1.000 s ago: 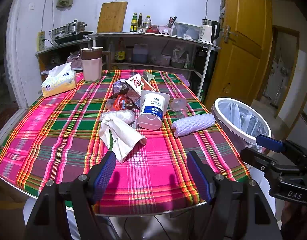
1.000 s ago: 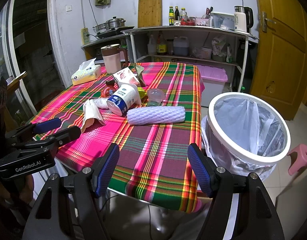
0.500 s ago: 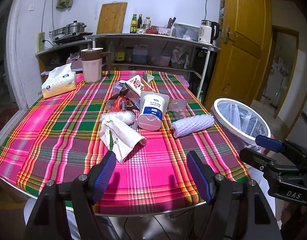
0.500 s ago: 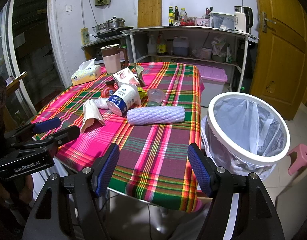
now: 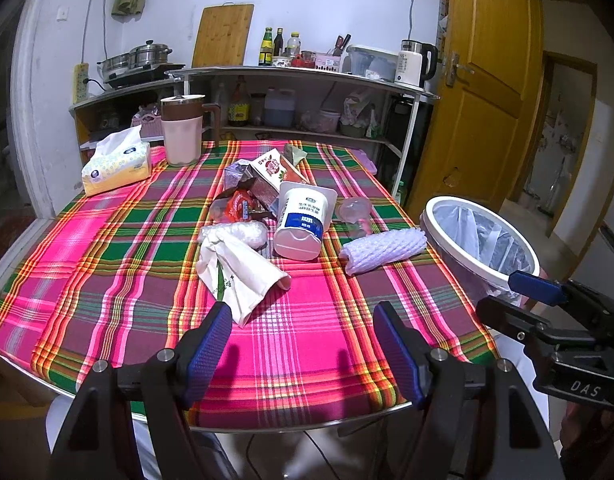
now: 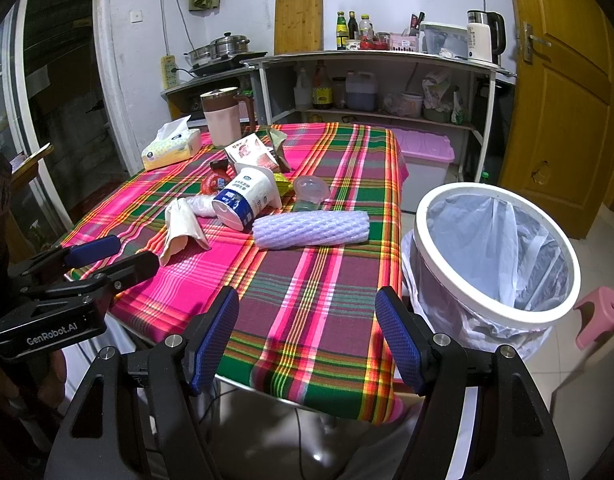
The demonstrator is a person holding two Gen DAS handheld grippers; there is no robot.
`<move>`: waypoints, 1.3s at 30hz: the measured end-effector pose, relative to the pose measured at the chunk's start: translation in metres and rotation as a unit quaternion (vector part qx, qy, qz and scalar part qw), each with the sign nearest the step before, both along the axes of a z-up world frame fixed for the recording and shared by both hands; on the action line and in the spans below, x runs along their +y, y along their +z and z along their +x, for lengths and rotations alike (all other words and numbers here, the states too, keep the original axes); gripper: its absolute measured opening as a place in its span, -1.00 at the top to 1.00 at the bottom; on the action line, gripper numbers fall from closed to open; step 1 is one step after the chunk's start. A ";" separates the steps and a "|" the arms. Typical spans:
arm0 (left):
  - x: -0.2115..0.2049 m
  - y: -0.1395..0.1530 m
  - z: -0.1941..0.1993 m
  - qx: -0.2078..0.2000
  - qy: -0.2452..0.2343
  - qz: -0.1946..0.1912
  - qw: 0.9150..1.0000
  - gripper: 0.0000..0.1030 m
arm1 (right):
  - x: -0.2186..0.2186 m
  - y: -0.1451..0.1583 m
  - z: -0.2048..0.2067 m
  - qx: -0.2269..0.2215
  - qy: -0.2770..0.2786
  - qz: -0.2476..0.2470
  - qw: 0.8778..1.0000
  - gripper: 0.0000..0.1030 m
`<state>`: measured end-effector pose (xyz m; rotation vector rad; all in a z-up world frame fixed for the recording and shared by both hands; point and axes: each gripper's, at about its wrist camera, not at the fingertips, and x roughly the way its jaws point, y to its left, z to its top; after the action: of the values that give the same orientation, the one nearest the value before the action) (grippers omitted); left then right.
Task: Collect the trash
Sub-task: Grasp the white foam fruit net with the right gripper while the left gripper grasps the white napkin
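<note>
- Both sets of jaws stand wide apart and hold nothing: the left gripper (image 5: 303, 344) hovers over the near edge of the table (image 5: 107, 264), and the right gripper (image 6: 307, 336) hangs over the table's near right corner, beside the bin (image 6: 495, 312).
- Trash lies in a loose heap mid-table: a crumpled paper bag (image 5: 237, 272) nearest the left gripper, a tipped yogurt tub (image 5: 301, 220) behind it, a white foam net sleeve (image 6: 311, 228) lying on its side towards the bin, a clear plastic cup (image 6: 311, 190), a torn carton (image 5: 267, 174) and red wrappers (image 5: 237, 208).
- Nothing appears collected yet; the bin's liner looks empty from here.
- Likely risk: the foam sleeve is round and soft, so a pinch off its middle could let it roll or squirm out towards the table edge.
- The paper bag touches a plastic wad (image 5: 243, 234) and lies just beside the tub; a careless close on it could drag neighbours along or tip the tub further.
- A tissue box (image 5: 117, 162) and a jug (image 5: 183, 130) at the far side are probably not trash, and a wide sweep might catch them.
- The bin sits below table level, so a release made short of its rim would drop the item on the floor.
</note>
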<state>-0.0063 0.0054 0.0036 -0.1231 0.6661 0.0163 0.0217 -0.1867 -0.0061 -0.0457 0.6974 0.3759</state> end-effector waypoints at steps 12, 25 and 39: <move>-0.001 0.001 0.001 -0.002 -0.001 -0.007 1.000 -0.41 | -0.001 -0.004 0.001 0.004 0.001 -0.001 1.000 -0.38; 0.024 -0.013 0.027 0.020 0.029 -0.016 0.999 -0.41 | 0.002 -0.011 0.023 0.028 0.000 -0.002 1.000 -0.38; 0.049 -0.027 0.076 0.044 0.071 -0.055 0.995 -0.41 | 0.009 -0.015 0.066 0.040 0.000 0.003 0.999 -0.38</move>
<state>0.0699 0.0546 -0.0231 -0.2759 0.7454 0.1220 0.0876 -0.1780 -0.0208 -0.0245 0.7760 0.3806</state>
